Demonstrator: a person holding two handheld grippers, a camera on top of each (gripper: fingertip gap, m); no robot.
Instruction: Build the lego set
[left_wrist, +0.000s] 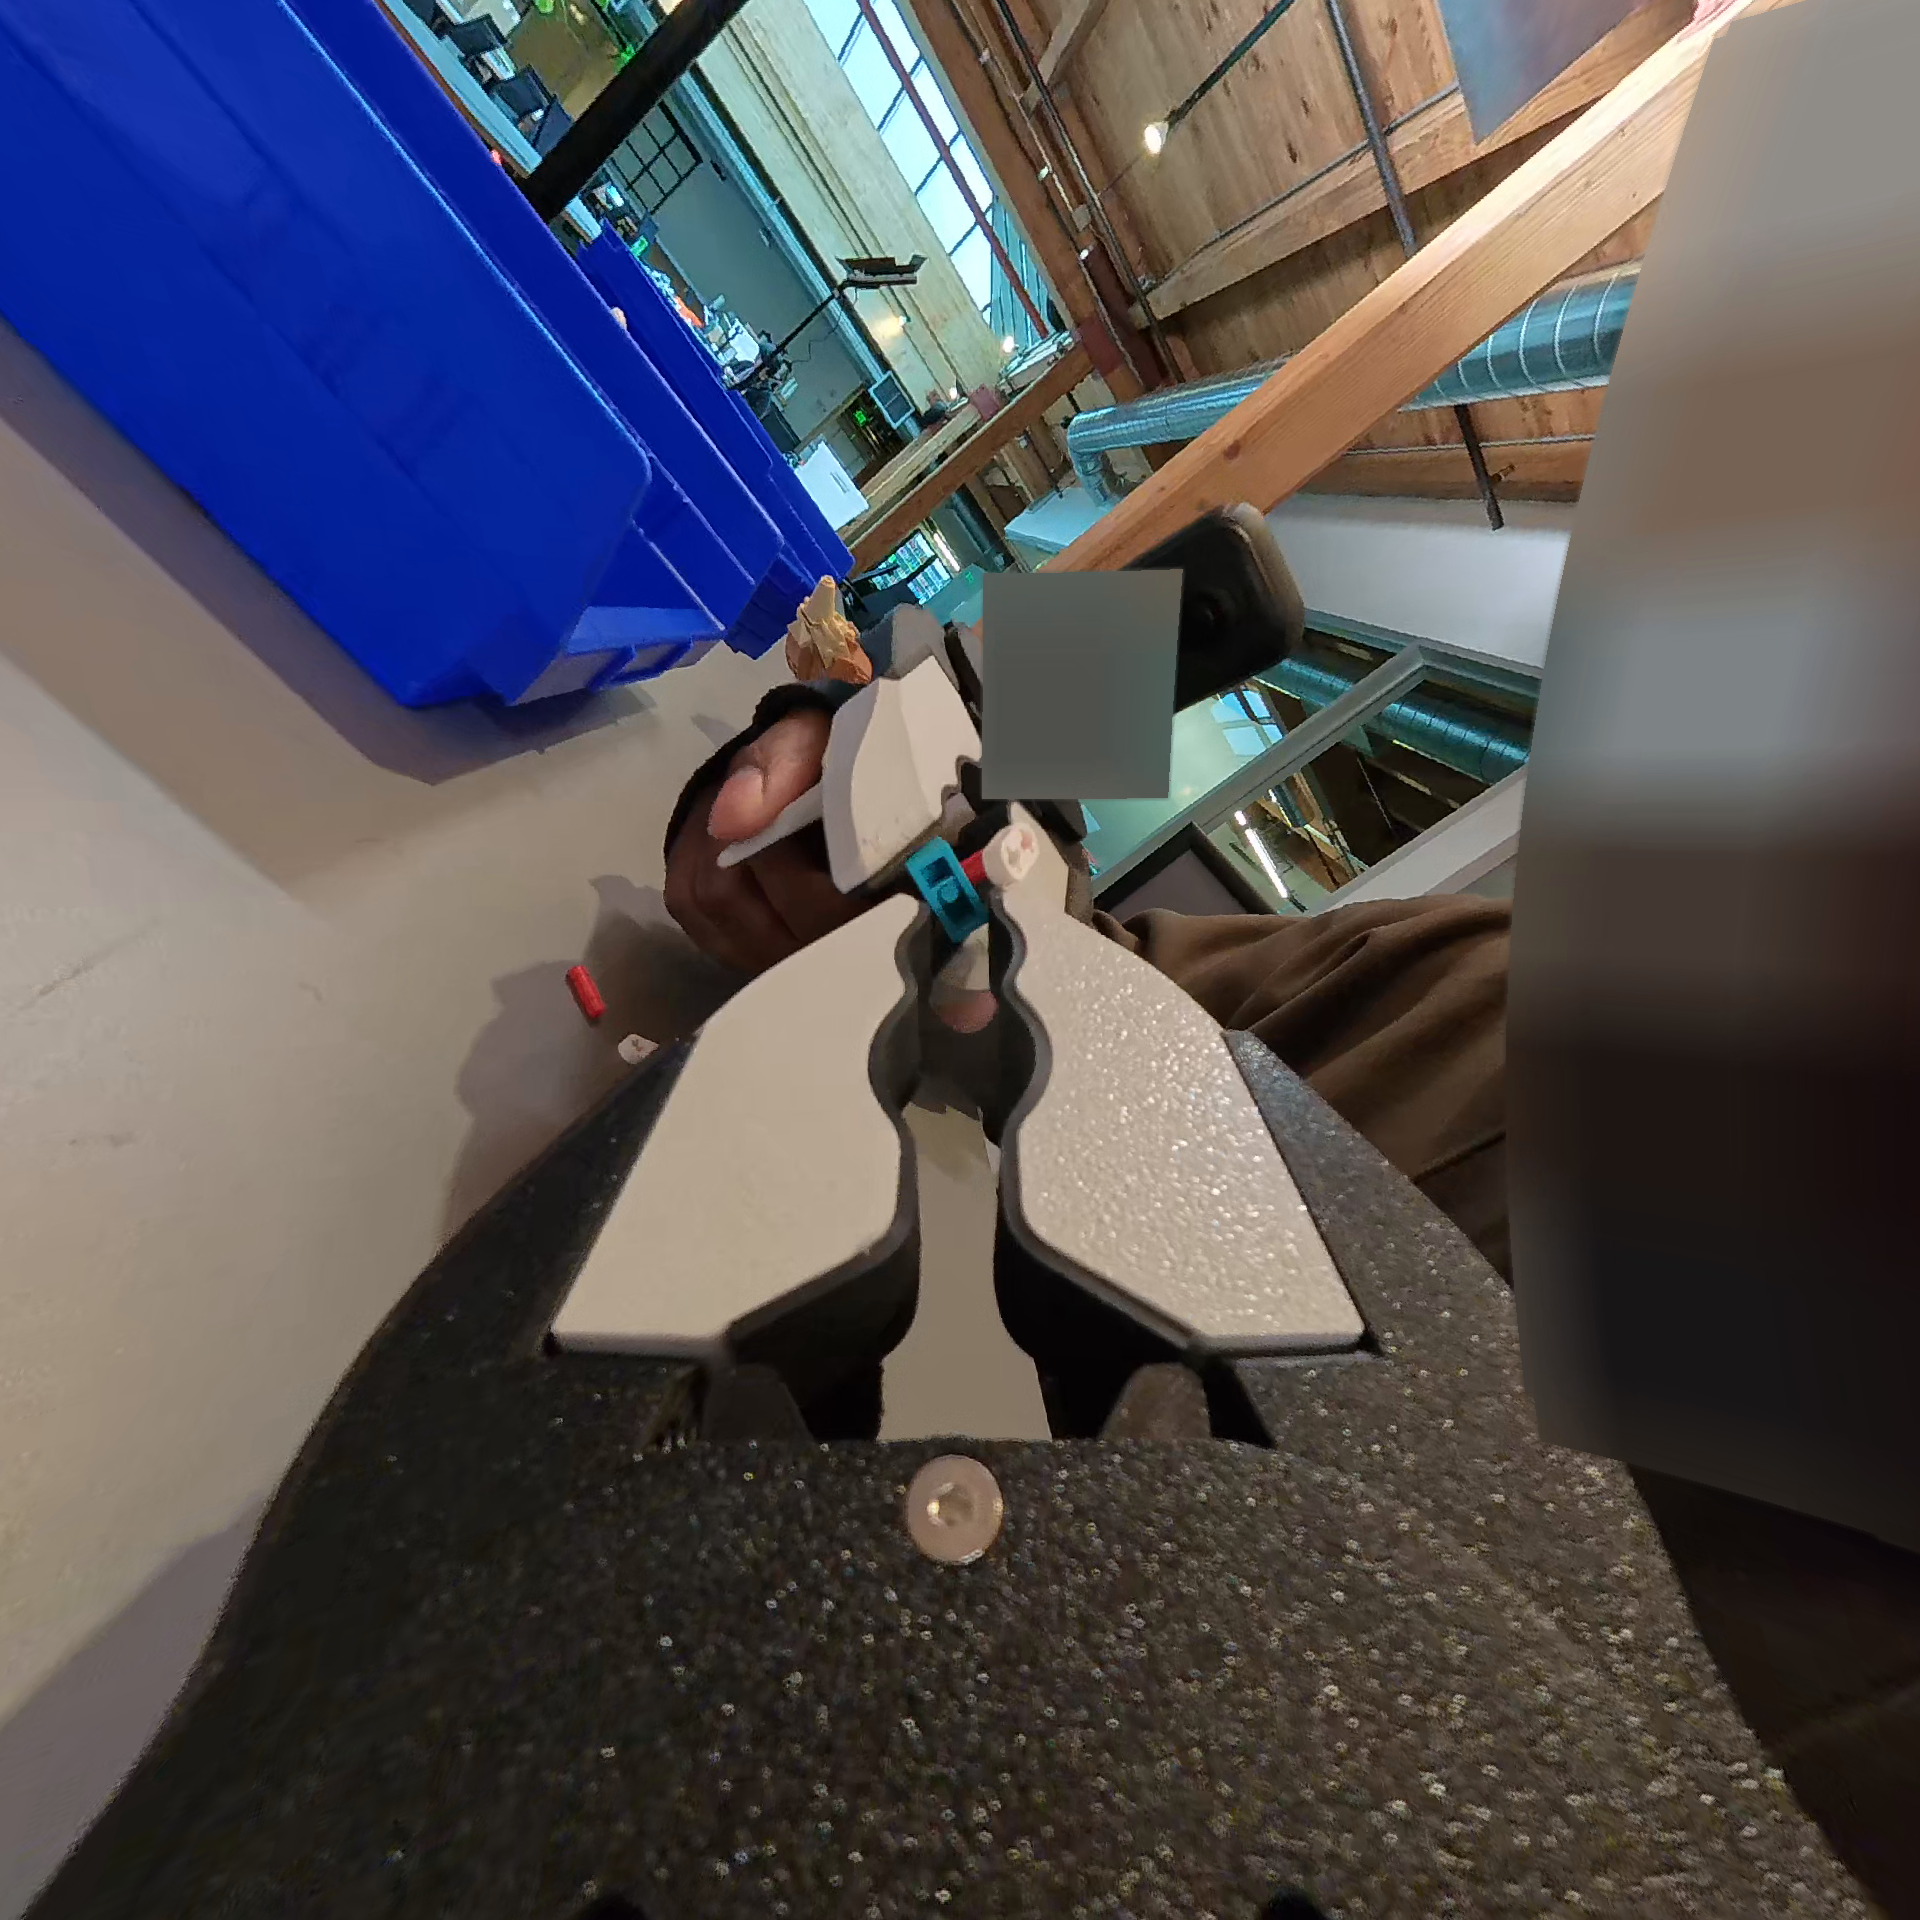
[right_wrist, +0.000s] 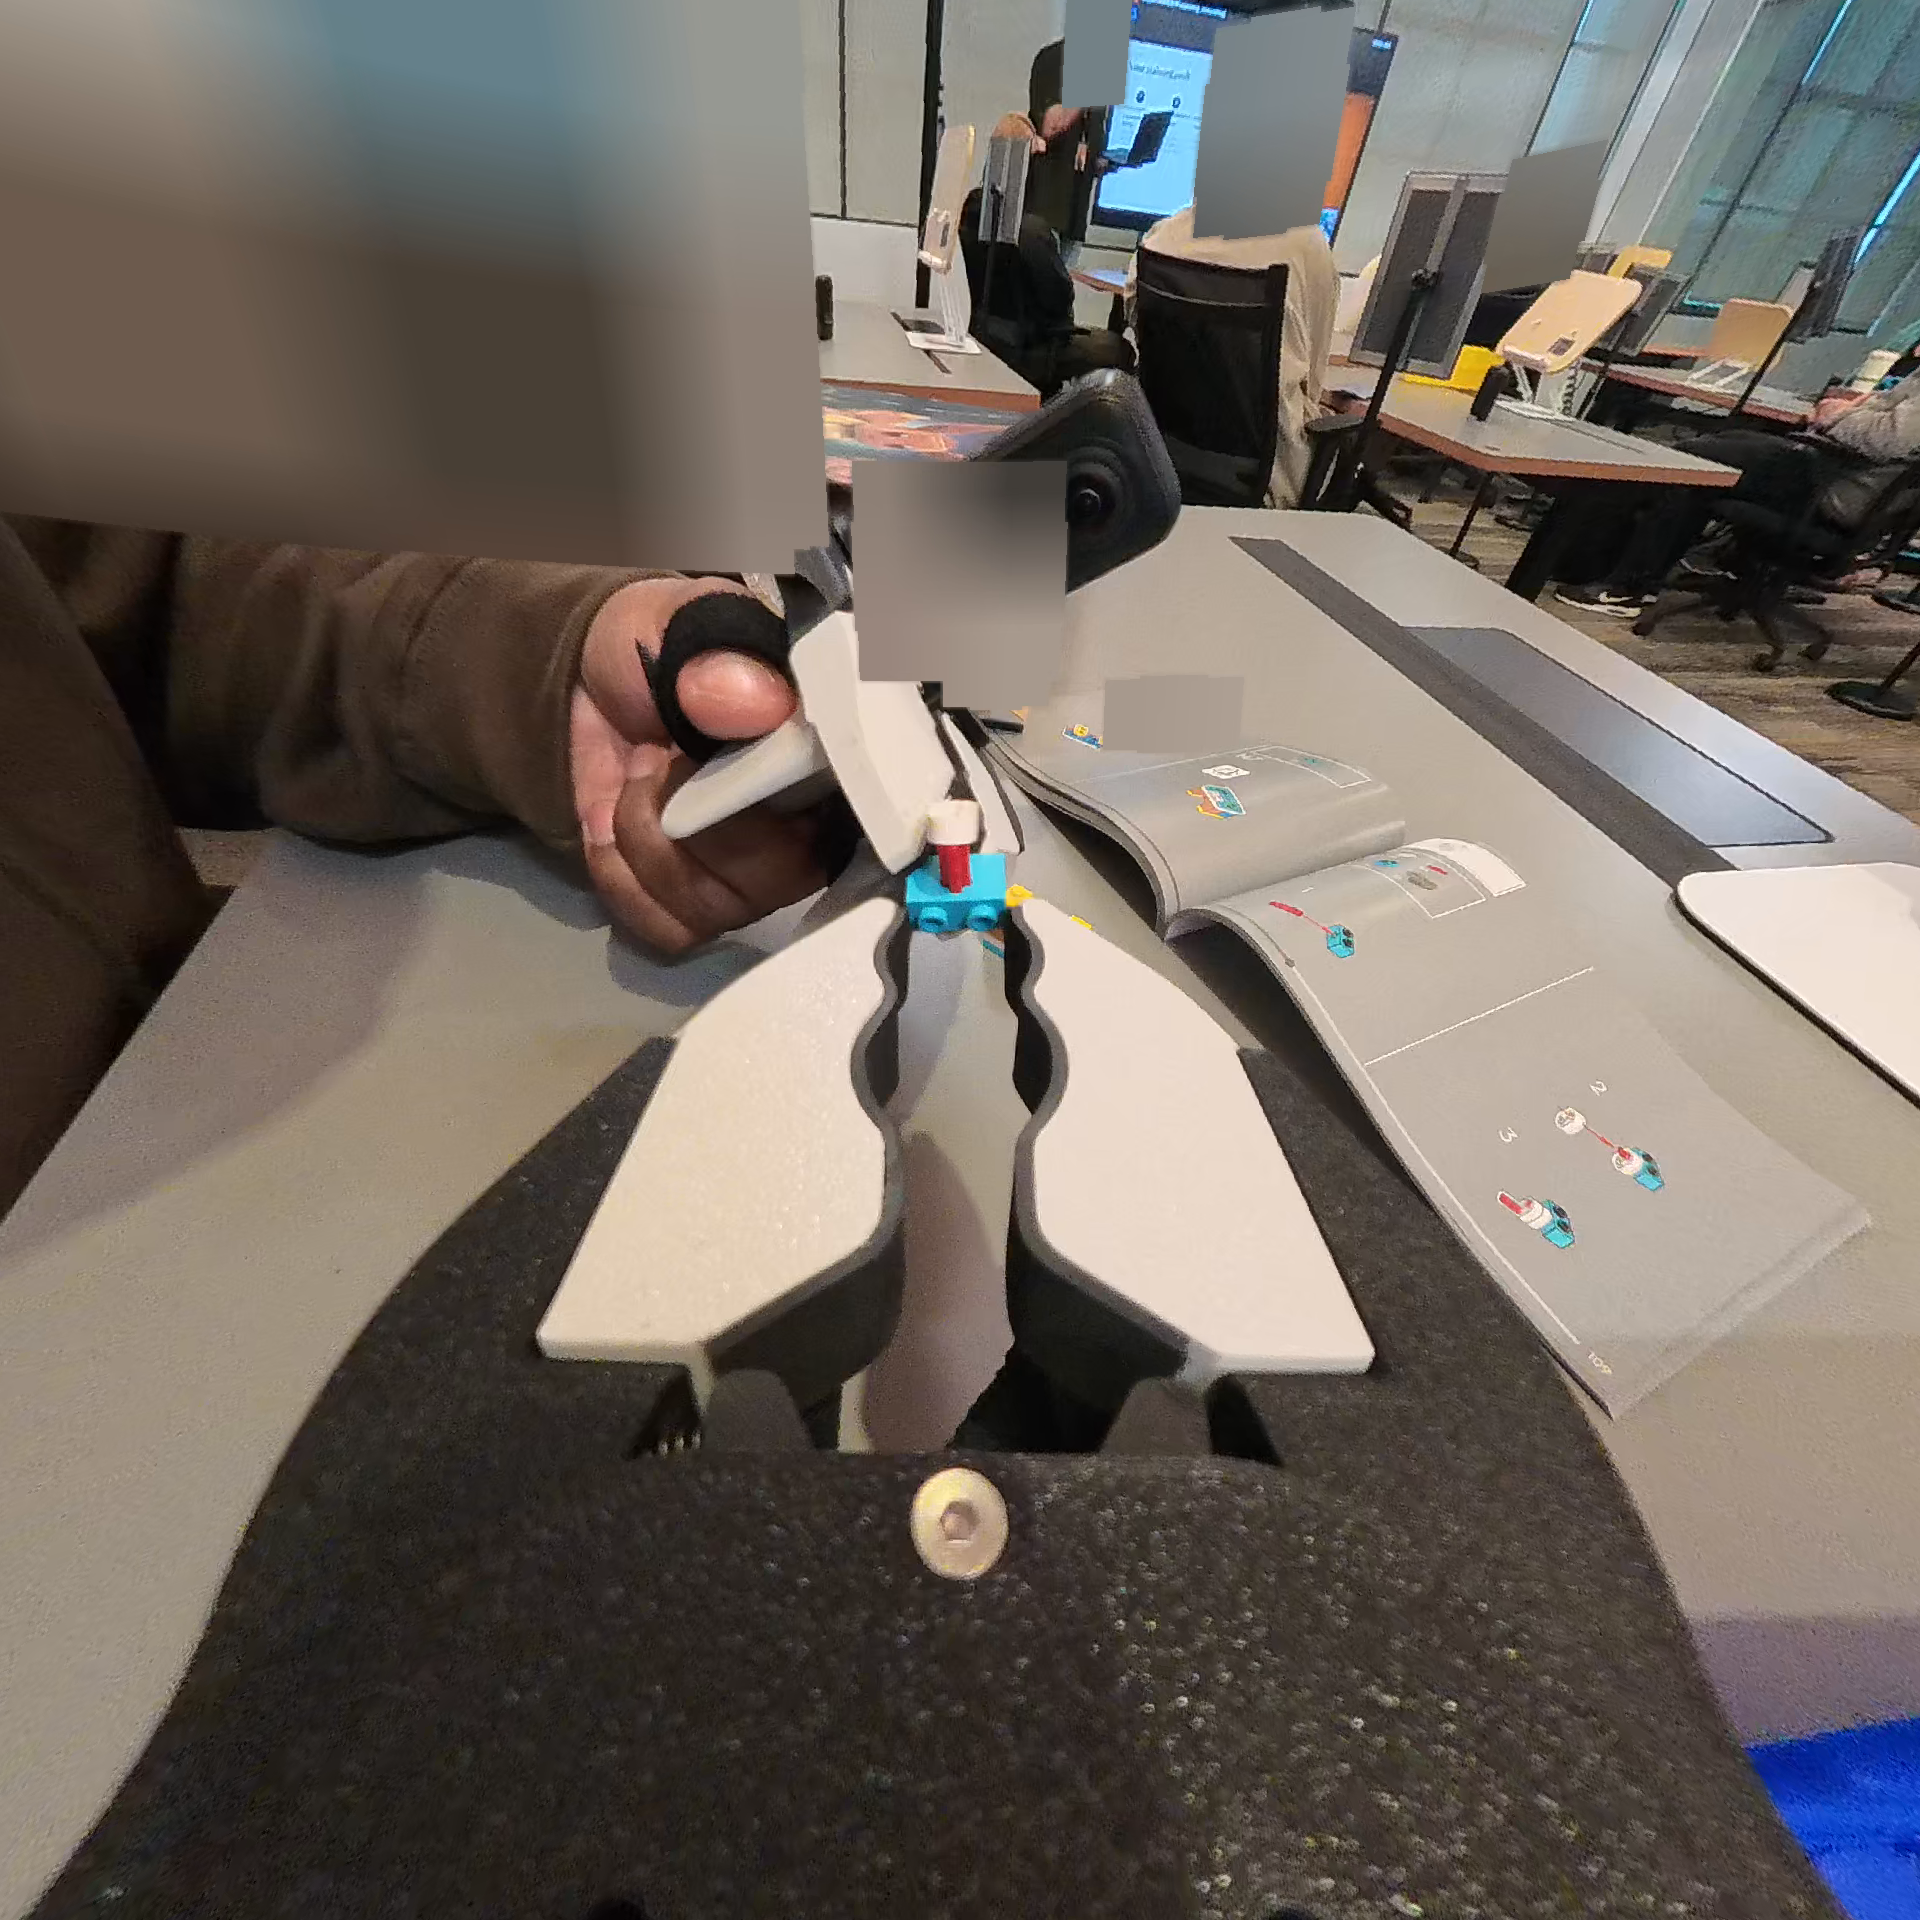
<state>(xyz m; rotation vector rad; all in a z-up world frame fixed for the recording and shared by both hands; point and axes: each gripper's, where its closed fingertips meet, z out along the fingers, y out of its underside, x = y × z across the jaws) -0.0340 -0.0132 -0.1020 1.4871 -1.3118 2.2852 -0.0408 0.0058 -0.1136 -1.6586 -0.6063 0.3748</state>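
1. My right gripper pinches the teal brick above the table.
2. My left gripper is narrowed on the white piece capping its red axle.
3. Open booklet lies beside.

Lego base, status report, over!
Right gripper shut on teal brick. Left gripper at white cap, grip unclear. Red axle joins them. Nothing blocking.

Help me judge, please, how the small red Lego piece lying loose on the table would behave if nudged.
The small red Lego piece looks rounded and lies on its side, so it would probably roll across the smooth grey table. It looks tiny, so it is likely very light and easily flicked away. As moulded plastic, it should stay stiff.
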